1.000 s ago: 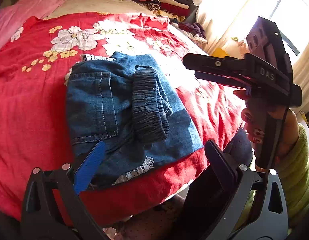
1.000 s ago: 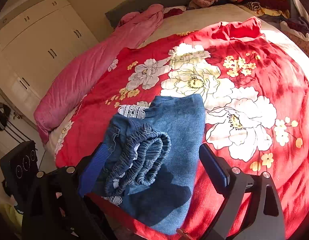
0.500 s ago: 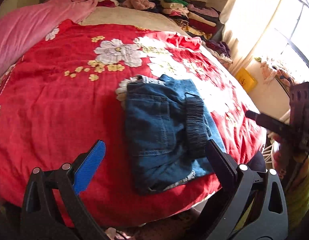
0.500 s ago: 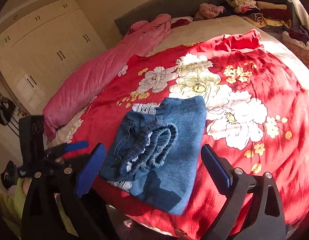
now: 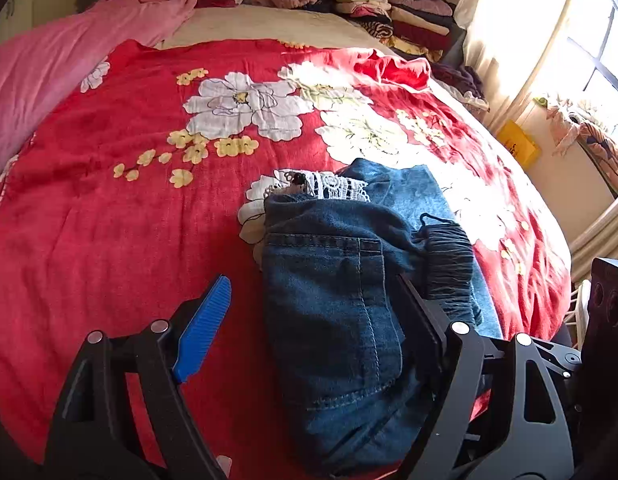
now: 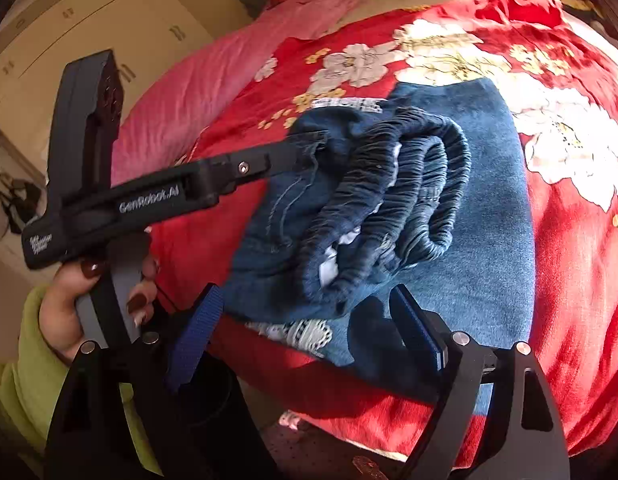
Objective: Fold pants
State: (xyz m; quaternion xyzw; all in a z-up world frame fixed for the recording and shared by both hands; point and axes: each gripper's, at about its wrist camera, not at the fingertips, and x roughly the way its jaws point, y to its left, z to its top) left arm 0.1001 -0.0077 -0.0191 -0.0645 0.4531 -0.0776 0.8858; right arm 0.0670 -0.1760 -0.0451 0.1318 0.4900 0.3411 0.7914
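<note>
Folded blue denim pants (image 5: 341,288) with white lace trim and a gathered waistband (image 6: 393,200) lie on the red floral bedspread (image 5: 121,208) near the bed's front edge. My left gripper (image 5: 313,320) is open, low over the pants, with its right finger on the denim and its blue-padded left finger beside the pants. In the right wrist view the left gripper (image 6: 285,152) reaches in from the left and touches the pants' far left edge. My right gripper (image 6: 309,332) is open and empty, its fingers straddling the pants' near edge.
A pink duvet (image 5: 49,52) lies along the bed's left side. Stacked folded clothes (image 5: 393,12) sit at the head of the bed. A bright window and curtain (image 5: 521,28) are to the right. White wardrobes (image 6: 61,40) stand on the left.
Both grippers have moved back in to the pants: the left one now rests on the denim and the right one sits close at the near edge. Both stay open.
</note>
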